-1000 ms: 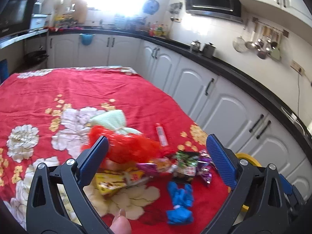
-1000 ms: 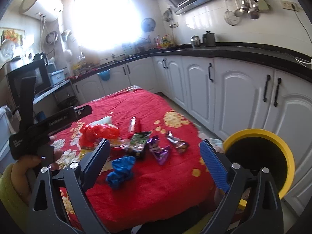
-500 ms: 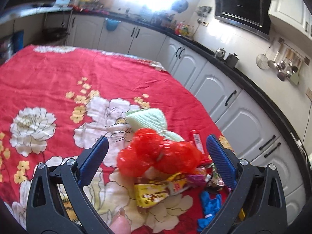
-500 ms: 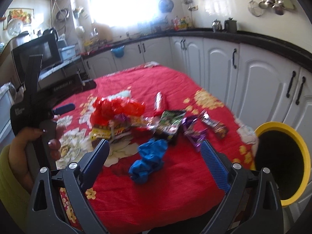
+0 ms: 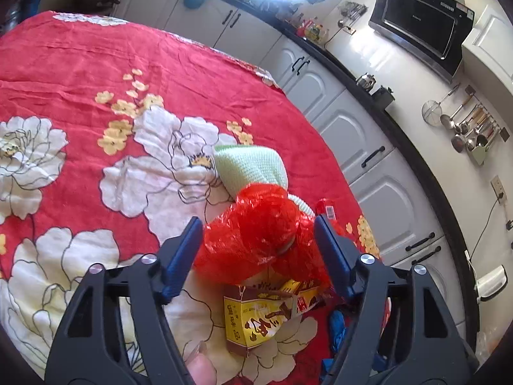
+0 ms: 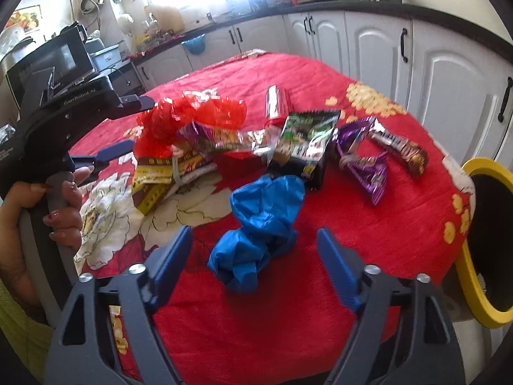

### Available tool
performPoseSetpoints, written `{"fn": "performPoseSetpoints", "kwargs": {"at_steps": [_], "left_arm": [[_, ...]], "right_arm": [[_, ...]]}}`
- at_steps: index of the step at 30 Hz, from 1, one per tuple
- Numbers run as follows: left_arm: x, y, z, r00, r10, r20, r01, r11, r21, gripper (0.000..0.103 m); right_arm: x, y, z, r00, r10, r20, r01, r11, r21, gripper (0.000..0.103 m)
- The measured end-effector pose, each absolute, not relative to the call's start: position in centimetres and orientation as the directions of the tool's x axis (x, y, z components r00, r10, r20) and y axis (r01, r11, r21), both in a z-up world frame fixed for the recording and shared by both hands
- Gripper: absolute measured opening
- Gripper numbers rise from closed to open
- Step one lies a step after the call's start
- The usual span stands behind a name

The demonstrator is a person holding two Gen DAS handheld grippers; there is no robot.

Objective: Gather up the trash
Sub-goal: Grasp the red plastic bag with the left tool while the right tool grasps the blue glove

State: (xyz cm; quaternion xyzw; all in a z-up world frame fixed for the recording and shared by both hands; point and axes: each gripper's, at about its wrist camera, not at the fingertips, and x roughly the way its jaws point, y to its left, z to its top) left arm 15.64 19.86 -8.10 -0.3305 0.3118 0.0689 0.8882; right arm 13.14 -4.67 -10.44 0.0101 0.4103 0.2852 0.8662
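Trash lies heaped near the right-hand edge of the table, on a red tablecloth (image 5: 80, 64) printed with big white flowers. The left gripper (image 5: 258, 250) hangs over the heap with its blue fingers (image 5: 182, 253) spread wide on either side of a crumpled red plastic bag (image 5: 256, 237); whether the pads touch the plastic is hard to tell from the left wrist view. Just behind the bag sits a pale green knitted piece (image 5: 250, 166), and just in front of it a yellow and brown carton (image 5: 256, 317) with printed characters. From the right wrist view the same bag (image 6: 192, 118) tops the pile, with the carton (image 6: 160, 176) below it. Beside them lie a silver wrapper (image 6: 224, 141), a green and black snack packet (image 6: 304, 138), a purple wrapper (image 6: 362, 160) and a dark brown bar wrapper (image 6: 400, 150), each touching or nearly touching the next. The right gripper (image 6: 255, 266) is open wide too, holding nothing, poised just above a crumpled blue glove (image 6: 259, 224) that sits apart from the rest, nearer the table's front edge. A yellow-rimmed bin (image 6: 474, 256) stands just off the table on the right. White cabinets (image 6: 449, 89) line the wall behind.
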Motion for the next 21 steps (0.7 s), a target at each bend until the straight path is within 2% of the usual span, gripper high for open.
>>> {"fn": "performPoseSetpoints", "kwargs": {"at_steps": [7,10,12,15,18,21], "left_arm": [[15.9,19.2,-8.1,0.788,-0.11,-0.606,-0.307,0.783,-0.541,0.042],[16.2,19.2,-8.4,0.775,-0.119,-0.621,-0.305,0.79,-0.532,0.03],[16.3,19.2,-8.5,0.773,-0.132,-0.621,-0.3,0.786,-0.54,0.019],[16.4,19.0,-8.6,0.768,-0.156,-0.621,-0.276,0.794,-0.541,0.009],[16.3,18.7,-8.2,0.773,-0.163,-0.612,-0.255,0.804,-0.537,0.004],[16.1,18.6,-7.4,0.785,-0.171,-0.596,-0.232,0.81,-0.538,0.002]], "right_arm": [[13.3,-5.0,-11.2,0.471,0.517,-0.715,-0.482,0.829,0.283,0.041],[13.1,-5.2,-11.1,0.464,0.526,-0.713,-0.49,0.823,0.288,0.033],[13.0,-5.3,-11.1,0.457,0.531,-0.713,-0.495,0.818,0.292,0.027],[12.7,-5.5,-11.0,0.453,0.537,-0.712,-0.5,0.814,0.295,0.026],[12.4,-5.8,-10.7,0.453,0.54,-0.709,-0.502,0.812,0.298,0.026],[12.0,-6.1,-10.4,0.455,0.548,-0.701,-0.506,0.808,0.303,0.024]]}}
